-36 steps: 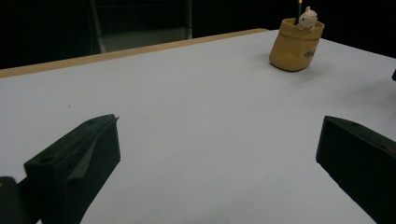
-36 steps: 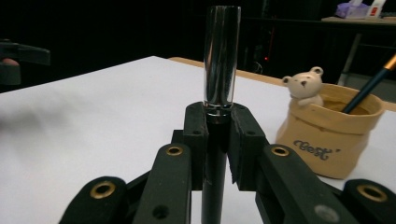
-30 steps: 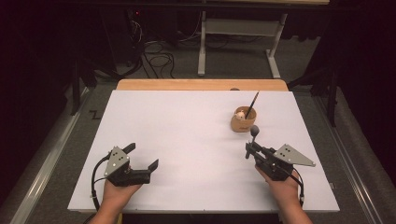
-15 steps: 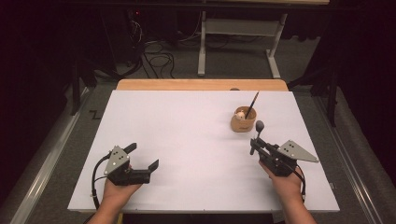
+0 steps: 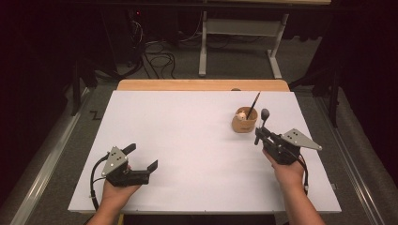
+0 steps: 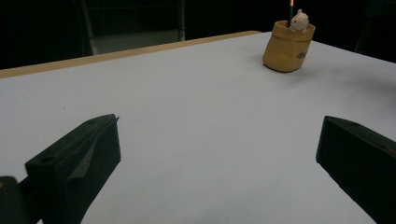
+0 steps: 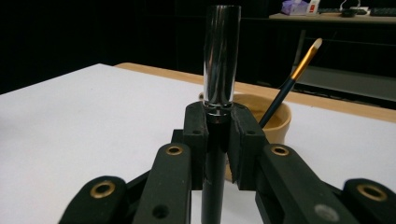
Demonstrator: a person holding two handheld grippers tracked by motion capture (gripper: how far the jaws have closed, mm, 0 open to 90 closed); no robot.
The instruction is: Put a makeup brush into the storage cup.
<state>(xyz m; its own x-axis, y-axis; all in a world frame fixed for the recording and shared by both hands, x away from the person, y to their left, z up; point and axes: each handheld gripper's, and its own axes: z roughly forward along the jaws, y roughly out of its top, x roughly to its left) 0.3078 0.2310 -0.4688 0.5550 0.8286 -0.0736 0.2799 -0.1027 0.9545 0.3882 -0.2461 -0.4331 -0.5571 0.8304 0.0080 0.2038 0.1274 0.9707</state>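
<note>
My right gripper [image 5: 259, 136] is shut on a black pen with a shiny silver cap [image 7: 222, 60], held upright just right of a tan cup [image 5: 244, 123]. In the right gripper view the jaws [image 7: 218, 125] clamp the pen's shaft below the cap, and the cup [image 7: 276, 117] stands right behind it. A dark brush [image 5: 254, 106] with a gold ferrule [image 7: 303, 63] leans in the cup beside a small white figure [image 6: 299, 19]. My left gripper [image 5: 141, 157] rests open at the near left of the white table [image 5: 187, 126], nothing between its fingers [image 6: 79, 158].
A wooden strip [image 5: 202, 85] runs along the table's far edge. Beyond it are a metal stand [image 5: 239, 47] and cables on the dark floor. A person's hands hold both grippers at the near edge.
My right gripper has moved right and away from me, rising slightly, carrying the pen closer beside the cup. The left gripper has stayed still.
</note>
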